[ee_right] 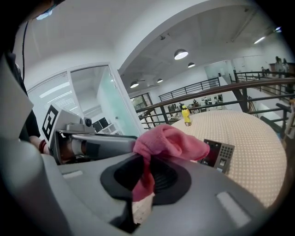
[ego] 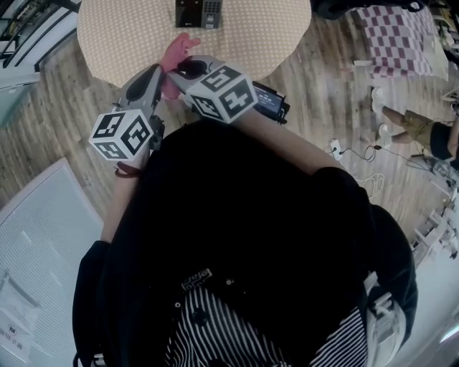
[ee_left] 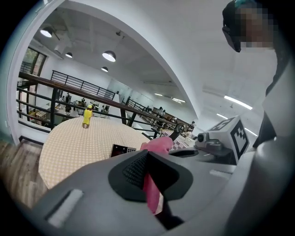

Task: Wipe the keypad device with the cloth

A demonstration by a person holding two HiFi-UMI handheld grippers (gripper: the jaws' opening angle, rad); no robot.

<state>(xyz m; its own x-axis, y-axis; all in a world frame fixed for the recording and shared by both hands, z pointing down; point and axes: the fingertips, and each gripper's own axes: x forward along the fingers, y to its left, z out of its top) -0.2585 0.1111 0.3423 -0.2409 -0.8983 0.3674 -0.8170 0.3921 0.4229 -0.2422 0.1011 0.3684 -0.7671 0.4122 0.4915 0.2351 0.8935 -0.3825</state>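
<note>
– keypad device (ego: 199,13); where is it lying?
– flat on the round dotted tabletop (ego: 122,36), towards its far side in the head view; dark body, with a grey block of keys on one side; nothing touches it.
– and the cloth (ego: 176,54)?
– pink, bunched up, held over the near edge of the tabletop; well apart from the device; both tools have hold of it.
– how does the left tool (ee_left: 150,182) stand?
– its jaws are pressed onto a hanging fold of the cloth, and the pink strip runs down between the ribbed pads; the rest of the cloth bulges out beyond the tips.
– the right tool (ee_right: 145,177)?
– also pinching the cloth; a strip hangs down between its jaws and a loose bundle sits above them, partly covering the device behind it in the right gripper view.
– how do the two tools lie to each other?
– close together in front of the person's chest, tips towards the same bundle, marker cubes side by side.
– anything else on the tabletop?
– a small yellow bottle (ee_left: 86,116) upright near the far edge, well apart from the device; wooden floor (ego: 323,86) around.
</note>
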